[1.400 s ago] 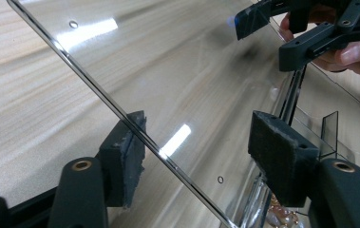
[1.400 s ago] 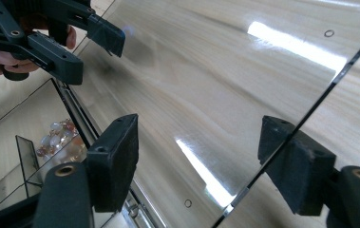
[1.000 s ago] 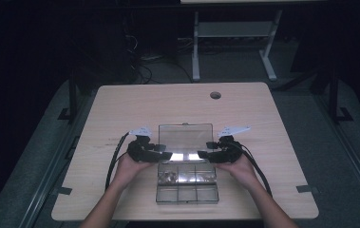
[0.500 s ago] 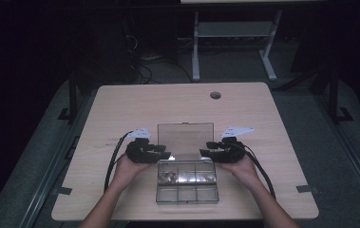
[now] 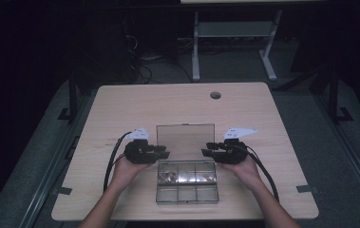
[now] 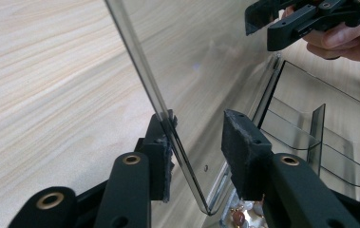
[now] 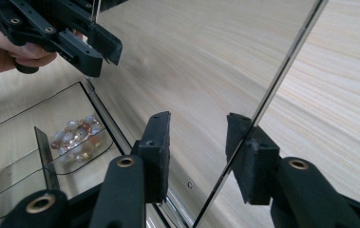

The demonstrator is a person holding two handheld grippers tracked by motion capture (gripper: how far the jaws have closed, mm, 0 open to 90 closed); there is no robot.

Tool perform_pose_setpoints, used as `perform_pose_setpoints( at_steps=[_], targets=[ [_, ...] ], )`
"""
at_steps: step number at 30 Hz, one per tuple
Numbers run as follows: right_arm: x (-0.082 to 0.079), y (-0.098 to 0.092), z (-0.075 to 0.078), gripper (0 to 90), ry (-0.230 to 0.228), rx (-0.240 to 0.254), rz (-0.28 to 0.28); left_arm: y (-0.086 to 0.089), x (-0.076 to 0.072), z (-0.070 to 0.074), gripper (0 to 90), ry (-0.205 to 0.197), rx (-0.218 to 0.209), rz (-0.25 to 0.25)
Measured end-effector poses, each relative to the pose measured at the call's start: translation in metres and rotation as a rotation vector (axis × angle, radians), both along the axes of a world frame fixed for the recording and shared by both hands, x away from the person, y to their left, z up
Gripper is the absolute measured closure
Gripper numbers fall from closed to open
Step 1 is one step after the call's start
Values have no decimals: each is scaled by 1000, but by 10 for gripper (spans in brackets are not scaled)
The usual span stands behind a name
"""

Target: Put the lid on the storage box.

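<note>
While both claws flank lid [image 5: 185,137] | left claw [image 5: 164,154] level | right claw [image 5: 206,152] level

One table [image 5: 120,109]. One clear box [image 5: 187,194] with one open lid [image 5: 184,135]; the box has six compartments, in two rows of three. One cluster of beads [image 5: 169,176] lies in a compartment. Two grippers: left [image 5: 161,154], right [image 5: 208,153]. Two hands hold them.

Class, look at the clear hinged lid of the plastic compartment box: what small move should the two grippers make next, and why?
Probably finish closing both grippers: the clear hinged lid stands between each one's fingers, which have just been closing but have gaps, so left gripper and right gripper aren't clamping it.
</note>
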State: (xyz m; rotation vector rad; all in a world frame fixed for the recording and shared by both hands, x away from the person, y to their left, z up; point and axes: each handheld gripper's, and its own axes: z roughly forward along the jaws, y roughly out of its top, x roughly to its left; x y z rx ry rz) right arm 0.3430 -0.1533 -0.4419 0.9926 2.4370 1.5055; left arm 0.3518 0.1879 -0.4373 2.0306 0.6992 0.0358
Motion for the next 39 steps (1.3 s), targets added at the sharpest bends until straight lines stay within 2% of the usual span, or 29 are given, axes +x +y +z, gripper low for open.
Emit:
perform_pose_setpoints(
  at_steps=[3, 16, 21, 30, 32, 35, 39],
  targets=[
    [-2, -1, 0, 625, -23, 5, 6, 0, -2, 1, 661, -2, -4, 1],
    [-11, -5, 3, 688, -70, 0, 30, 2, -8, 5, 710, -33, -3, -20],
    [-14, -7, 4, 712, -97, -2, 55, 2, -11, 6, 725, -37, -7, -27],
    [-16, -9, 4, 724, -112, 0, 74, 3, -13, 7, 728, -49, -4, -35],
    [-16, -9, 4, 725, -117, -3, 77, 3, -13, 7, 702, -52, -14, -33],
    [-16, -9, 4, 726, -120, -7, 78, 5, -13, 11, 612, -73, -31, -23],
    [-16, -9, 4, 726, -122, -8, 78, 9, -12, 21, 568, -107, -64, -9]
  ],
)
